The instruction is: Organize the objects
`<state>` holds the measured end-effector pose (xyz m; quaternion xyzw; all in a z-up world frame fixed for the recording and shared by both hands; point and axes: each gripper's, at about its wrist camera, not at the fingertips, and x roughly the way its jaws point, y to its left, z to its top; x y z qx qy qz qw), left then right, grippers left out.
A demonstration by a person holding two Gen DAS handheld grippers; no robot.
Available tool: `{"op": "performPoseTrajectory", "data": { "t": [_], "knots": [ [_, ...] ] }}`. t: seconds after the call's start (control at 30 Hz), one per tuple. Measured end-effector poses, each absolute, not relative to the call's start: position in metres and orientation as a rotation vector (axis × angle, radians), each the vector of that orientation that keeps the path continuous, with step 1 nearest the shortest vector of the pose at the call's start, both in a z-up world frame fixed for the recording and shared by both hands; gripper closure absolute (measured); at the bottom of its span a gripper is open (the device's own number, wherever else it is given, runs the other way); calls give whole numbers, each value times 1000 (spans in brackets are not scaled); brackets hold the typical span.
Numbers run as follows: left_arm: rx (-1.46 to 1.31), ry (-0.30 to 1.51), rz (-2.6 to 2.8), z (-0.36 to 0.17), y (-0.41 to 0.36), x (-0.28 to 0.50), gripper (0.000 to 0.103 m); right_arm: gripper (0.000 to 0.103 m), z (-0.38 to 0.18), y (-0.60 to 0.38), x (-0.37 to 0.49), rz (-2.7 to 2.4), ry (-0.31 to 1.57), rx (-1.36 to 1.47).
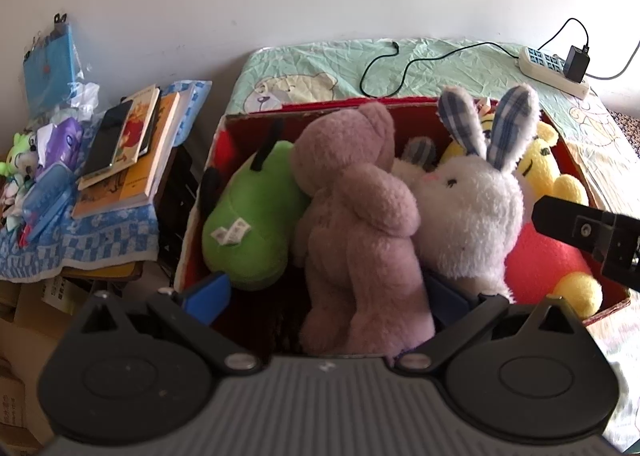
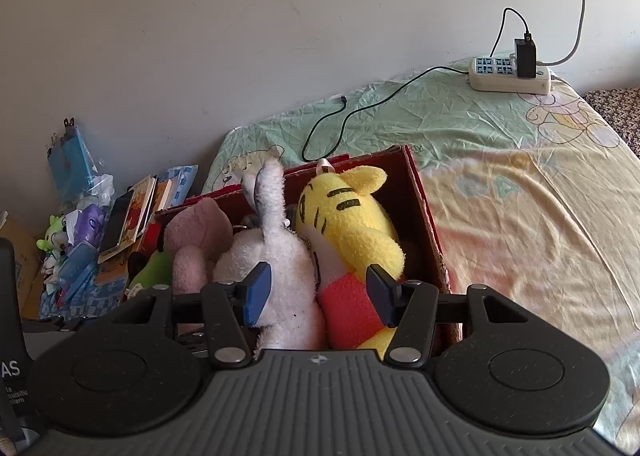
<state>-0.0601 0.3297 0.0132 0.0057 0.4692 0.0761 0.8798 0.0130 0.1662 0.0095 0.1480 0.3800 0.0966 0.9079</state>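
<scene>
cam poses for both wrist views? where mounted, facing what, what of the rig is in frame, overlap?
Left wrist: on the left gripper, looking down into the red box; open fingers flank the pink teddy bear; right gripper enters at the right edge.
Right wrist: on the right gripper, open over the white bunny and yellow tiger.
Shared: box, plush toys, power strip.

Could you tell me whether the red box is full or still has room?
Nearly full: the red box is packed with plush toys.

Plush toys point(image 1: 360, 224) fill the box point(image 1: 320, 112) on the bed point(image 2: 500, 184); books point(image 1: 132, 148) lie left.
</scene>
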Motion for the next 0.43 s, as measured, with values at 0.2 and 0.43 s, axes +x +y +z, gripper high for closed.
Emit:
{"op": "performPoseTrajectory", "data": {
  "t": [0.2, 0.43],
  "knots": [
    [11, 979, 157, 11, 331, -57, 0, 47, 8, 166, 16, 201, 788, 308],
    [12, 943, 137, 12, 332, -56, 1, 47, 8, 165, 18, 199, 775, 320]
  ]
}}
